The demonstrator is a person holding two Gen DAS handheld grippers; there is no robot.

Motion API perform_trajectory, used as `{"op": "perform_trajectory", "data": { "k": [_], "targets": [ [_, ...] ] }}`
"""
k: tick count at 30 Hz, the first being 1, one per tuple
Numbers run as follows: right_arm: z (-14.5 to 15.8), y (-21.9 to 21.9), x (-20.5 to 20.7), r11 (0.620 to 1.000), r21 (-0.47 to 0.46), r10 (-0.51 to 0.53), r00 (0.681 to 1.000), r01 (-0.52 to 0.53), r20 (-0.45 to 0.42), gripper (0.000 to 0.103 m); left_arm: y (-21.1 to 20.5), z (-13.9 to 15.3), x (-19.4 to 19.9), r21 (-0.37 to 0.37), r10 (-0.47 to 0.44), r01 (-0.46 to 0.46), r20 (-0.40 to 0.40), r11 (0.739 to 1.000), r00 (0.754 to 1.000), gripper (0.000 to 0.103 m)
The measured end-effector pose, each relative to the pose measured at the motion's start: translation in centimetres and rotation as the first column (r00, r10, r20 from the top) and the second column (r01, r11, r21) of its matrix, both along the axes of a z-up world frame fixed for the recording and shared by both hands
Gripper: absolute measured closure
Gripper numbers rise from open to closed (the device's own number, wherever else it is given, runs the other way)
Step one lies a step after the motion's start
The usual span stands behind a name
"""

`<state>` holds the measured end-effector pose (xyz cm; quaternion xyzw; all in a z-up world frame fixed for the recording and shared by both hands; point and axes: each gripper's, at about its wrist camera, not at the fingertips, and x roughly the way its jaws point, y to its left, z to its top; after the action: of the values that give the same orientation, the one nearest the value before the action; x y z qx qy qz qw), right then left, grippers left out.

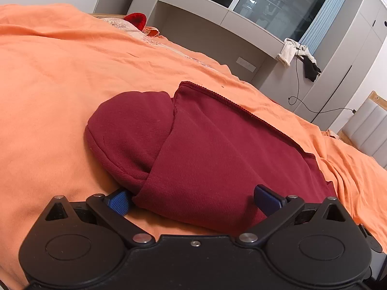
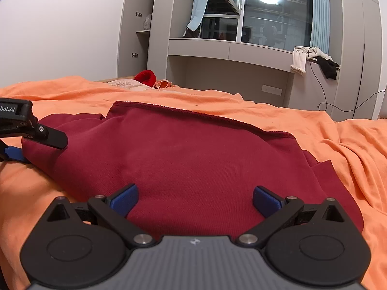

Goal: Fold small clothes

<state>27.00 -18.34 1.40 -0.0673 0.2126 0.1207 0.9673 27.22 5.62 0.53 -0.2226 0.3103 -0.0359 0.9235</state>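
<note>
At the near edge of the bed, both my tongs sit low over the dark red garment point(image 2: 193, 154), which lies on the orange bedsheet point(image 1: 60, 84) already partly folded. My left tongs point(image 1: 193, 201) are spread wide, their blue pads either side of the garment's near left corner without pinching it; one pad rests against the sheet just beside the folded edge. My right tongs point(image 2: 194, 200) are spread as well, hovering over the near hem further right, with cloth between the pads but not gripped. From the left view I see a rounded part, perhaps a hood or a tucked sleeve, poking out from under the flat upper layer on the left side. The ribbed far edge lies straight across the sheet beyond. I judge that I am mid-fold, with one fold laid and the next about to be taken. The next move calls for closing both tongs on the near edge at matching points and lifting evenly, so the layers do not slide apart, then carrying it toward the far edge. Further off lie a red object point(image 2: 146, 77) by the headboard, the grey window shelf point(image 2: 229, 48) and pale clothes point(image 2: 301, 58) draped on it.
</note>
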Motion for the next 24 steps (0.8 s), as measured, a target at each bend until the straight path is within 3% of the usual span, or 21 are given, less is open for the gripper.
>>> {"op": "perform_trajectory", "data": {
  "k": [16,22,24],
  "targets": [
    [-0.06,-0.06,0.02,1.0,-0.001,0.0,1.0,0.0,0.001,0.0,0.22,-0.01,-0.09,0.001,0.008,-0.008,0.007,1.0,1.0,0.001],
    [-0.08,-0.08,0.03,1.0,-0.001,0.0,1.0,0.0,-0.001,0.0,0.31,0.06,-0.01,0.0,0.113,-0.113,0.004,0.994,0.994,0.02],
    [-0.11,-0.13,0.07,1.0,0.002,-0.001,1.0,0.001,-0.004,0.0,0.42,0.12,0.11,-0.013,0.153,-0.153,0.002,0.988,0.988,0.033]
  ]
}}
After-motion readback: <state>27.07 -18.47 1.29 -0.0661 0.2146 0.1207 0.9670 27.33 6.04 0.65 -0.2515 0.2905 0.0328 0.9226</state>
